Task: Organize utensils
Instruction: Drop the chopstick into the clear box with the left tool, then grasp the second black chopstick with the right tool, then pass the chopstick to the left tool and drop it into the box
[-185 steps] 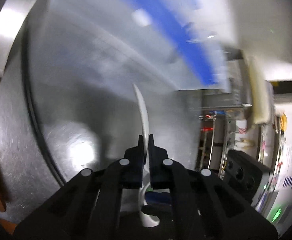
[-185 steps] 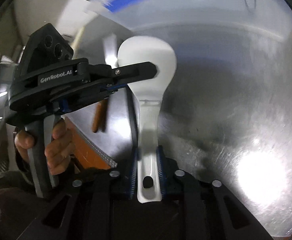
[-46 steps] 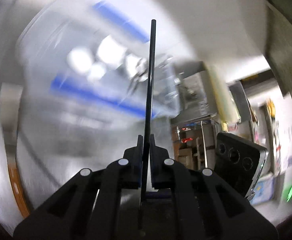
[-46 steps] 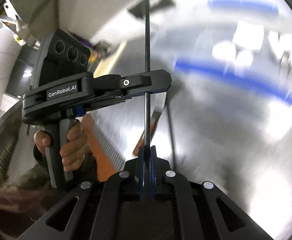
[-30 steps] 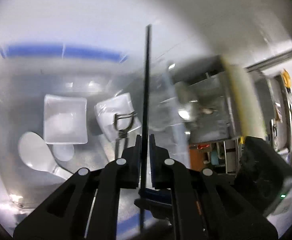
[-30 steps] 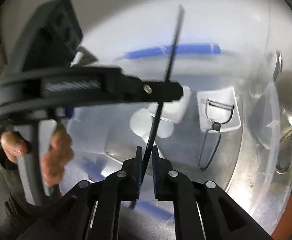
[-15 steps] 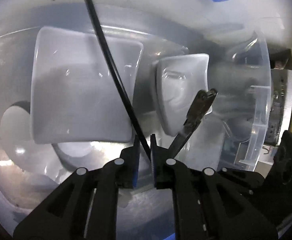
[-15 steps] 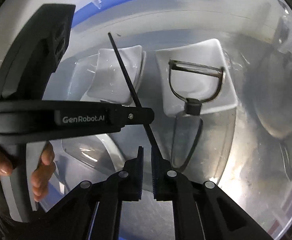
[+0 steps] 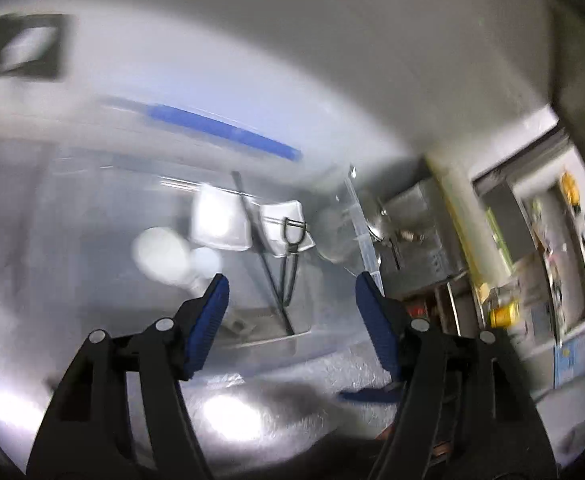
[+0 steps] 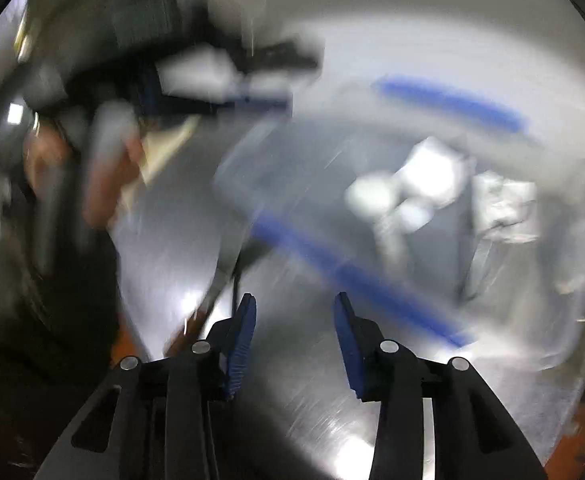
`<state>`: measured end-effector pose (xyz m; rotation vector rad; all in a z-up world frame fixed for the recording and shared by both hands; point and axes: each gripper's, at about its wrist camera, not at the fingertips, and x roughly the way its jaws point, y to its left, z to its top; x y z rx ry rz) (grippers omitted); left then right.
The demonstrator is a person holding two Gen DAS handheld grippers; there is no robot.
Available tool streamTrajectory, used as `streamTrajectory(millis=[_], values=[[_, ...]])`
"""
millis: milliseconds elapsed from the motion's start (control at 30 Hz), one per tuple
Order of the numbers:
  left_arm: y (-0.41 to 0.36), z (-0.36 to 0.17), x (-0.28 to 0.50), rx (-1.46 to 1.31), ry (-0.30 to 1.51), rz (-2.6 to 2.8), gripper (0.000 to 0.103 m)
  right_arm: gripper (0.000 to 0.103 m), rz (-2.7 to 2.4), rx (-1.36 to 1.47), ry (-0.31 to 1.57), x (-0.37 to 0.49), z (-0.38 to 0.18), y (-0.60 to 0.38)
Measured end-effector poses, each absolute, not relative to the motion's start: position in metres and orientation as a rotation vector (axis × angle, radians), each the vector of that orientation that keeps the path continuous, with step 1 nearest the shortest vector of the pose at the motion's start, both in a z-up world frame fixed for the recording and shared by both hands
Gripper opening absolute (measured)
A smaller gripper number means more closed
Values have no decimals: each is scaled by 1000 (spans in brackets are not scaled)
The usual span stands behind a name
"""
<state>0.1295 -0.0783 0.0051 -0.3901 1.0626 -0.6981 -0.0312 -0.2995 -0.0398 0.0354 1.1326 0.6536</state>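
Observation:
A clear plastic bin with a blue rim (image 9: 228, 130) stands on the steel table. Inside lies a thin black stick (image 9: 258, 248), slanting beside a peeler (image 9: 292, 232), with two white square dishes (image 9: 220, 220) and a white spoon (image 9: 160, 256). My left gripper (image 9: 290, 284) hangs back from the bin, its jaws opening with nothing between them. My right gripper (image 10: 295, 300) is over the table short of the bin's near blue rim (image 10: 356, 276); its jaws are also opening and empty. The right wrist view is heavily blurred.
The steel tabletop (image 9: 292, 380) spreads under both grippers. A person's hand (image 10: 108, 184) on the left gripper's handle fills the upper left of the right wrist view. Dark utensils (image 10: 228, 276) lie on the table left of my right fingers. Shelves and clutter (image 9: 532, 260) stand at the right.
Both grippers have let go of the black stick, which now lies in the bin. Both have opened and pulled back and up from the bin.

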Motion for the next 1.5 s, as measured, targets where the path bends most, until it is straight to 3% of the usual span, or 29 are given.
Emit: streamTrajectory(millis=[200,433,533,600,733,1067,1233,1300,1367,1433,1500], values=[[23,-53,66,-598,1139,-425,64,42,673,-336,1381,-71,-152,-188],[97,-119,11,-834,1198,-211,63,42,684,-582,1413,-95,-190,-146],[104,-131,-7,-886,1191,-192,63,33,674,-595,1398,-97,-191,-143],[105,-135,-13,-901,1196,-192,63,11,664,-581,1398,-96,-188,-148],[96,-142,-17,-911,1213,-221,63,7,648,-457,1448,-76,-185,-162],[32,-180,-17,-903,1410,-366,63,7,769,315,1643,-37,-163,-261],[-4,-201,-11,-921,1488,-390,63,7,807,434,1661,-52,-160,-279],[-11,-204,-11,-891,1496,-354,60,7,802,442,1663,-56,-161,-279],[-15,-202,-13,-845,1483,-311,28,7,802,459,1666,-61,-161,-281],[-17,-201,-14,-822,1475,-281,11,7,800,470,1662,-64,-168,-277],[-18,-200,-17,-814,1469,-269,9,7,798,471,1656,-75,-165,-283]])
